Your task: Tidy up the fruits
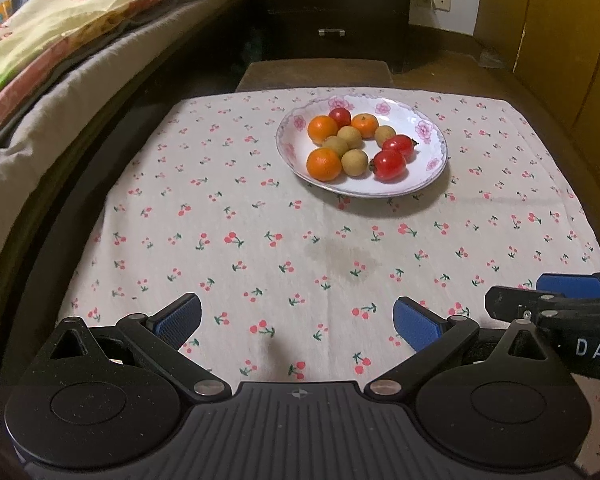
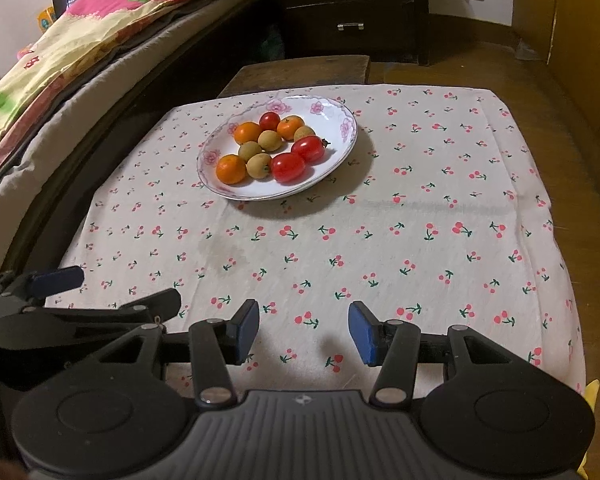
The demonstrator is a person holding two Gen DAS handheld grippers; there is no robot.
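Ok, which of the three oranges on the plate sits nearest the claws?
The orange at the plate's front left edge, beside a brown longan. The other two oranges lie further back, flanking a red tomato.

Left wrist view: mounted behind its own fingers (image 1: 180, 322), angled steeply down across the table (image 1: 260, 216), with the plate (image 1: 436, 152) well ahead and right of them. Right wrist view: same downward tilt, set alongside, plate (image 2: 340, 120) well ahead and left of its fingers (image 2: 248, 330). Both views share the plate, the table, the bed (image 1: 60, 92) and the drawers (image 1: 332, 8).
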